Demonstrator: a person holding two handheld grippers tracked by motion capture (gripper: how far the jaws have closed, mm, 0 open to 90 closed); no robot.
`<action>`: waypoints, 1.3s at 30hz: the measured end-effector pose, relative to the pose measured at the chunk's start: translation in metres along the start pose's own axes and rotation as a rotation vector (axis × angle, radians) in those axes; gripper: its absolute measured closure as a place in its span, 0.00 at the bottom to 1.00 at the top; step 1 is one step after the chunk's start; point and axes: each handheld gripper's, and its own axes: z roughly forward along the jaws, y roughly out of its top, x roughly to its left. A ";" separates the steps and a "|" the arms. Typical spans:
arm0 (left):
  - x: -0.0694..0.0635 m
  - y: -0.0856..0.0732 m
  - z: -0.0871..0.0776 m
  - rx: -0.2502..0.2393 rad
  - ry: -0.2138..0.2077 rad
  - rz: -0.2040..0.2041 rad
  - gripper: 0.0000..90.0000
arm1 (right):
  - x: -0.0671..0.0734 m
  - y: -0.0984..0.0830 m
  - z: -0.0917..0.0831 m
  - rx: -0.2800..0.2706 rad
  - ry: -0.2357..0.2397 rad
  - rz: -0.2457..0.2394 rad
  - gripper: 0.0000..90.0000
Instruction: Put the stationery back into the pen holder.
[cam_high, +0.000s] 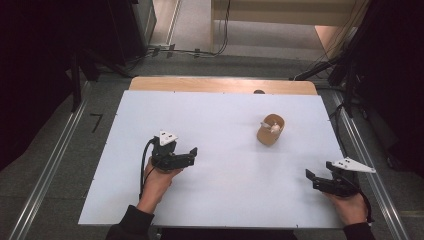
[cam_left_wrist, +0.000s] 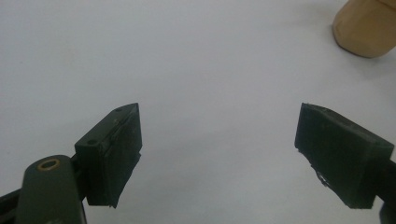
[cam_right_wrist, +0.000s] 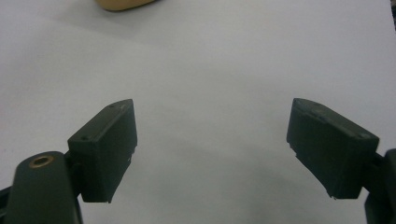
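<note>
Though tipped, wooden cup (cam_high: 270, 130) (mouth rearward)

Readable marks — we find one only: a dark figure resembling "7" (cam_high: 96, 122) on the grey floor (cam_high: 60, 165) left of the table (cam_high: 220, 115). We read no other lettering or labels — on table, grippers or elsewhere.

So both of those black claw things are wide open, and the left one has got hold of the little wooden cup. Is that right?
Not quite. Both are wide open, but the left gripper holds nothing: the wooden cup lies apart on the white table, as the high view shows. The right gripper is empty too.
</note>
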 end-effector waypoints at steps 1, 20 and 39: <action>0.002 -0.001 -0.001 -0.003 0.003 -0.006 0.17 | 0.000 0.000 0.000 -0.001 -0.002 -0.001 0.17; 0.023 -0.016 -0.012 0.009 0.047 -0.039 0.17 | 0.000 0.000 0.000 -0.001 -0.002 0.001 0.17; 0.049 -0.032 -0.027 0.006 0.094 -0.093 0.17 | 0.000 0.000 -0.001 -0.001 -0.004 0.001 0.17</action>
